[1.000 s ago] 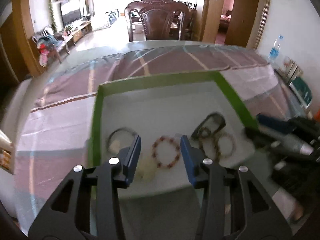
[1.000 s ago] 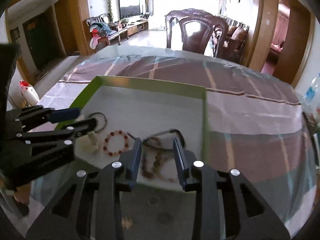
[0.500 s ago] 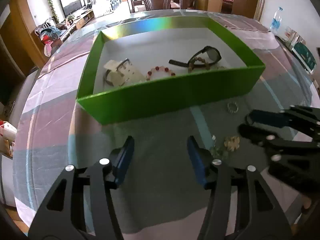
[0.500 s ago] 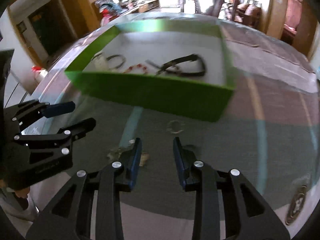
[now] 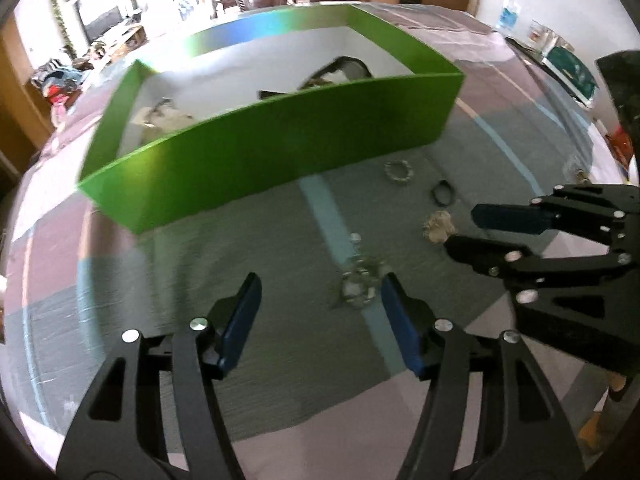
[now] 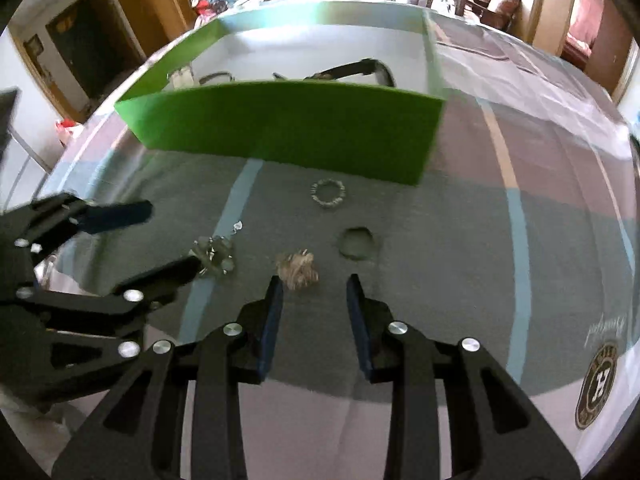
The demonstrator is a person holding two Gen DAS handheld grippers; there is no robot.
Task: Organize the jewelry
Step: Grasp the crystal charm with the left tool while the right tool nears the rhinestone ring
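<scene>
A green box (image 5: 280,148) with a white inside holds sunglasses (image 5: 344,72) and bracelets; it also shows in the right wrist view (image 6: 288,124). On the table in front of it lie a silver cluster (image 5: 360,284), a beige brooch (image 5: 439,227), a dark ring (image 5: 443,193) and a beaded ring (image 5: 398,172). My left gripper (image 5: 320,300) is open, low, with the silver cluster just inside its right finger. My right gripper (image 6: 314,288) is open, just behind the beige brooch (image 6: 298,269), with the dark ring (image 6: 357,243) ahead.
The table has a striped cloth under clear plastic (image 6: 520,184). Books and a water bottle (image 5: 510,4) stand at the far right. A round logo (image 6: 598,384) lies at the near right. Chairs stand beyond the table.
Both grippers have drawn back from above the box and come down to the table in front of it, closer to the loose jewelry. Both stay open.
</scene>
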